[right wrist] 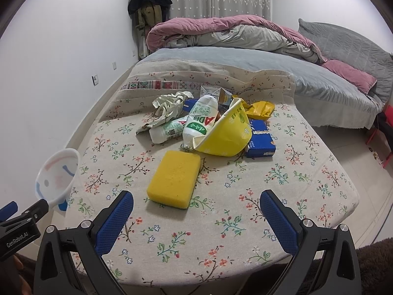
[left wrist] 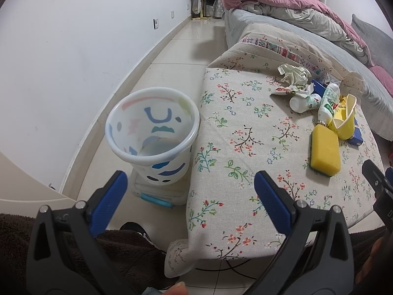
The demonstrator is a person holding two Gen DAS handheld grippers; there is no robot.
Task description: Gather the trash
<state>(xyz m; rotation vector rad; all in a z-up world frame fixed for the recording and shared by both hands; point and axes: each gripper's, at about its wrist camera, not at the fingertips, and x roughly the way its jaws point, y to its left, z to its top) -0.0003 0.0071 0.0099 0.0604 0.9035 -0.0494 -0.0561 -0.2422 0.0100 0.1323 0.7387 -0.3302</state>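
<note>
Right gripper spread wide, empty; yellow rectangular sponge just ahead on floral tablecloth, between fingers' line. Left gripper spread, empty, near translucent patterned plastic bin.

Bare cloth before sponge

Grey-sheeted bed beyond table's far edge; rumpled pink-and-beige quilt on top, pink pillow at right, dark coats hanging in corner.
</note>
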